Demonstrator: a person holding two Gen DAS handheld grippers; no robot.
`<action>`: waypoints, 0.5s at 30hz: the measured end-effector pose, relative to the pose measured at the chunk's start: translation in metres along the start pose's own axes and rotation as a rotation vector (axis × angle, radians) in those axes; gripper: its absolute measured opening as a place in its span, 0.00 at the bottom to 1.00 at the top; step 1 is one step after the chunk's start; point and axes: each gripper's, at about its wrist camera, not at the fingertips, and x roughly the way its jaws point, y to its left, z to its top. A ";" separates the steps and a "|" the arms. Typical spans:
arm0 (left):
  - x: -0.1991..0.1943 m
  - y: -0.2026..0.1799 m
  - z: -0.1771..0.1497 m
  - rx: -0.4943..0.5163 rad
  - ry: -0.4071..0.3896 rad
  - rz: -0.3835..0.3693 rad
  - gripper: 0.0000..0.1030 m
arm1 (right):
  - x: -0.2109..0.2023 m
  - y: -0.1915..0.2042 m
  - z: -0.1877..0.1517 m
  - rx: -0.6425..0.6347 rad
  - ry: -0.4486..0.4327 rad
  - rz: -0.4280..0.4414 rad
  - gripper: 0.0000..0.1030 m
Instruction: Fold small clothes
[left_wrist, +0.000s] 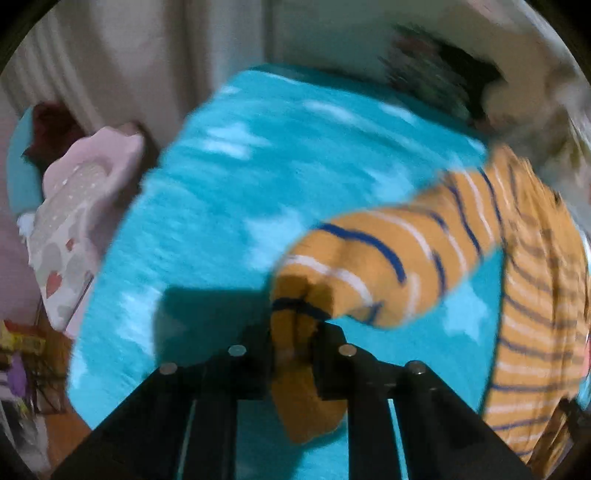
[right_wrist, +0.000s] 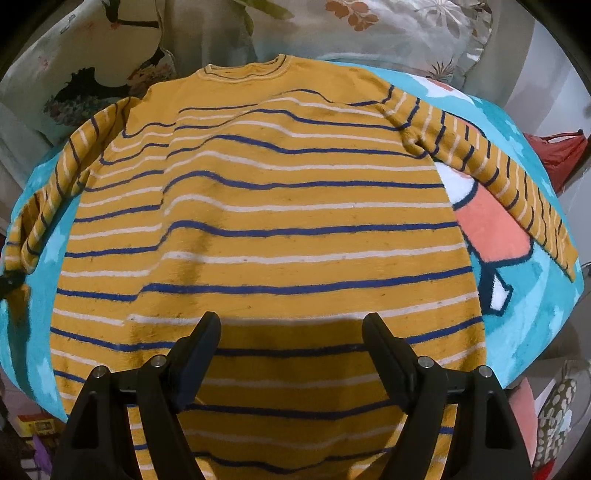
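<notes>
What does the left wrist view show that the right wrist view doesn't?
Only the left wrist view shows the left gripper shut on the cuff of one sleeve, plus a curtain behind. Only the right wrist view shows the open right gripper over the sweater's hem, the collar, the other sleeve and floral pillows. Both show the striped sweater lying on the turquoise blanket.

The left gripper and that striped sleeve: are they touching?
Touching. The left wrist view shows the left gripper shut on the cuff of the striped sweater's sleeve.
</notes>
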 end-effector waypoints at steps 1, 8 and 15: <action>0.001 0.013 0.008 -0.030 0.000 0.006 0.15 | 0.000 -0.001 0.000 0.010 0.002 -0.002 0.80; -0.001 0.074 0.052 -0.178 -0.022 0.098 0.22 | 0.003 -0.013 0.001 0.071 0.019 -0.015 0.80; -0.025 0.043 0.027 -0.091 -0.056 0.052 0.30 | -0.005 -0.020 0.001 0.107 -0.020 0.012 0.80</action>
